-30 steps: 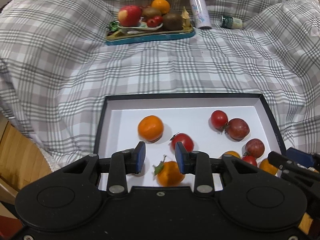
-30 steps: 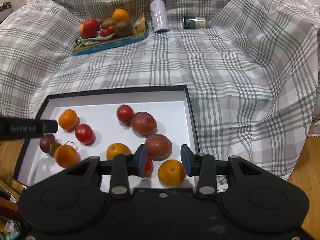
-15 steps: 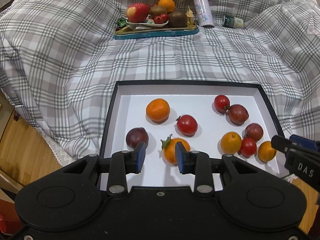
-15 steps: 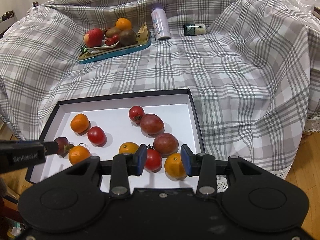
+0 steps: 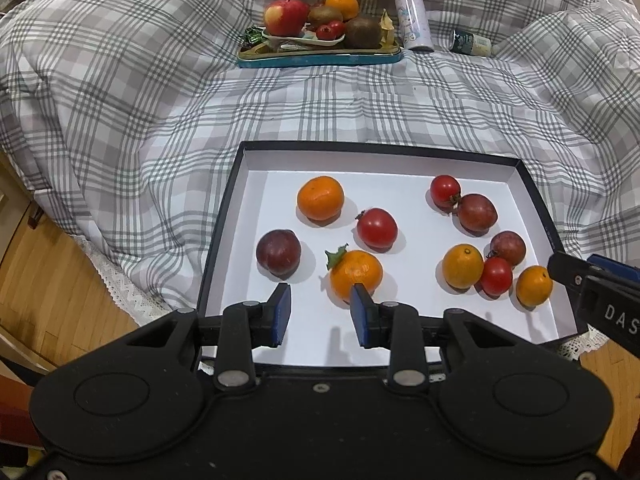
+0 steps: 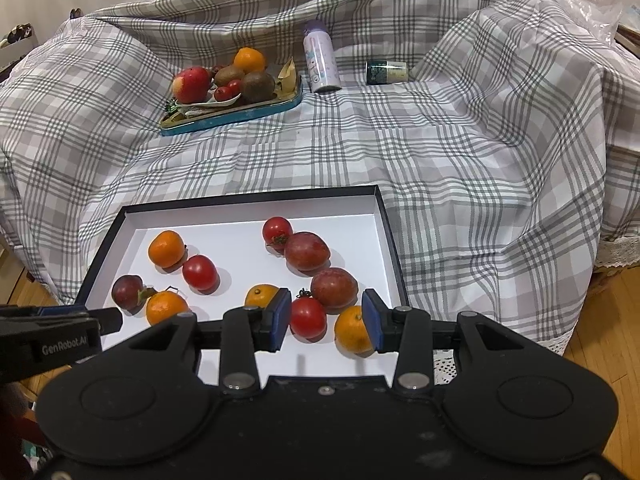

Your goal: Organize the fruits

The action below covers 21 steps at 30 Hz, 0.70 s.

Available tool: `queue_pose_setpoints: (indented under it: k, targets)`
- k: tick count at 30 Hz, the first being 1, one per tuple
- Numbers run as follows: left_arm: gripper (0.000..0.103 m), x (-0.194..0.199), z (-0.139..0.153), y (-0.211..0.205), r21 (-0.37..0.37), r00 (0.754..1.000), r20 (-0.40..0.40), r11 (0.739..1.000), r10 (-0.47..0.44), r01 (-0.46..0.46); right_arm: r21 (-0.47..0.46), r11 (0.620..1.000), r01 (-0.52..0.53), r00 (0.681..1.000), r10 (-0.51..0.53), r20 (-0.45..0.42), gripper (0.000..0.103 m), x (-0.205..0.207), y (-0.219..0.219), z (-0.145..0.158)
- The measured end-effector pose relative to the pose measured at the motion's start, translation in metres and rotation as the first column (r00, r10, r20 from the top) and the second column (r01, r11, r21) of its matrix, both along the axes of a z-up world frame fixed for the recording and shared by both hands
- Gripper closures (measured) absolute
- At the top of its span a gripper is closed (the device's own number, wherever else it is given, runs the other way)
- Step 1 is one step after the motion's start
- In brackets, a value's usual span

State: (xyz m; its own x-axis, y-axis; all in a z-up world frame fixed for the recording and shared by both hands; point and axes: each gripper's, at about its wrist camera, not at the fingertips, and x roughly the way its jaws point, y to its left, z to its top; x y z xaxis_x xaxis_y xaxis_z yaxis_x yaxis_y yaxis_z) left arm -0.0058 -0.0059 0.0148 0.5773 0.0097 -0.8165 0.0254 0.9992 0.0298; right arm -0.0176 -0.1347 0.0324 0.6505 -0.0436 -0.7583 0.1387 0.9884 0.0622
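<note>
Blue-padded left gripper (image 5: 320, 312) is hovering over the near edge of the box (image 5: 376, 148), jaws standing well apart and holding nothing. A leafed mandarin (image 5: 355, 273) is lying straight ahead and slightly right of its centreline, just past the right pad; a dark plum (image 5: 278, 252) is sitting ahead-left, apart from the left pad. Right gripper (image 6: 325, 319) is likewise gaping and empty, with a red tomato (image 6: 307, 317) showing between its pads and a mandarin (image 6: 352, 330) partly behind the right one; whether it is level with them or above is not clear. Fruits are lying mixed in the box: oranges, tomatoes and plums scattered, no kind grouped. Each round fruit has no long axis to align to. The left gripper is nearer the leafed mandarin and plum, the right nearer the right-hand cluster. Farther off, a teal tray (image 5: 320, 58) on the bed is holding more fruit.
</note>
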Motion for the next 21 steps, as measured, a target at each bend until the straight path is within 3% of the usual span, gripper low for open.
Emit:
queue_pose_setpoints:
  k: [21]
  targets:
    - [0.061,-0.0086,-0.0015,-0.0008,-0.007,0.999,0.0,0.999,0.039,-0.039,-0.012,1.0,-0.026,1.0,0.026,-0.002,0.058,-0.0026,0.0049,-0.0004]
